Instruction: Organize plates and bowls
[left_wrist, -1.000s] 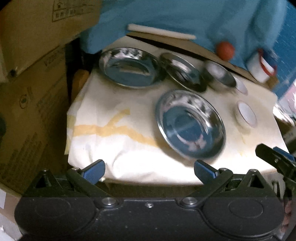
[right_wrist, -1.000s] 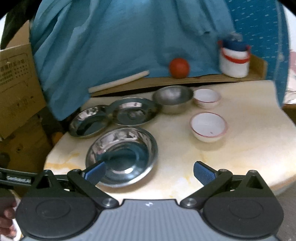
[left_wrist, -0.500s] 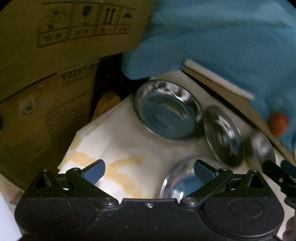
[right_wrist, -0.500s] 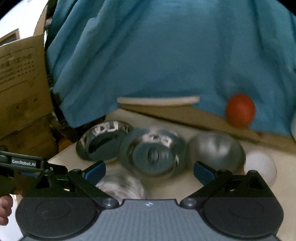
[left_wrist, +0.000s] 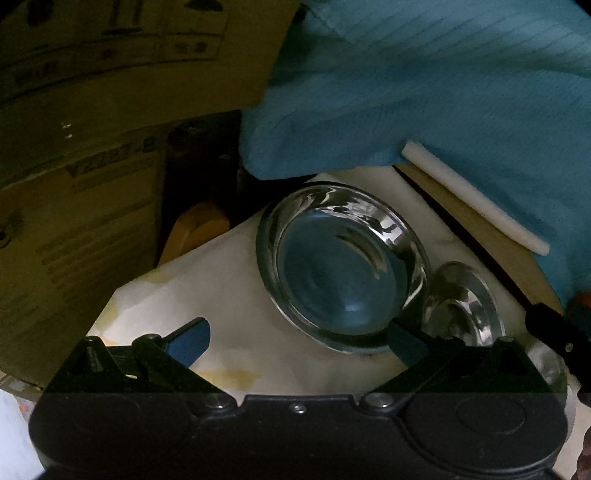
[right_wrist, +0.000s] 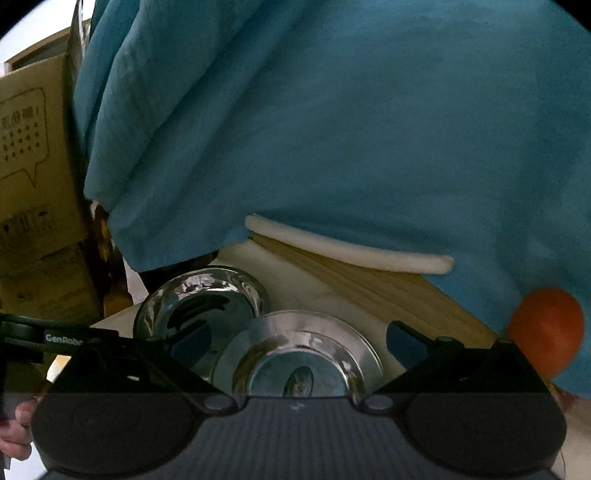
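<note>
A deep steel plate (left_wrist: 343, 266) sits at the table's far left corner; it also shows in the right wrist view (right_wrist: 199, 299). A second steel plate (left_wrist: 463, 306) lies to its right, and in the right wrist view (right_wrist: 299, 350) it is right in front of the jaws. My left gripper (left_wrist: 299, 336) is open and empty, its right finger (left_wrist: 406, 341) close to the deep plate's near rim. My right gripper (right_wrist: 291, 343) is open and empty, its jaws either side of the second plate.
The white marbled table (left_wrist: 221, 295) ends at left beside stacked cardboard boxes (left_wrist: 81, 206). A blue cloth (right_wrist: 332, 129) hangs behind. A white foam strip (right_wrist: 347, 251) and an orange ball (right_wrist: 546, 328) lie on a wooden board at the back.
Both grippers have moved forward and lower toward the far left plates, which now look much larger. The near plate and the white bowls have left both views. Both stay open.
</note>
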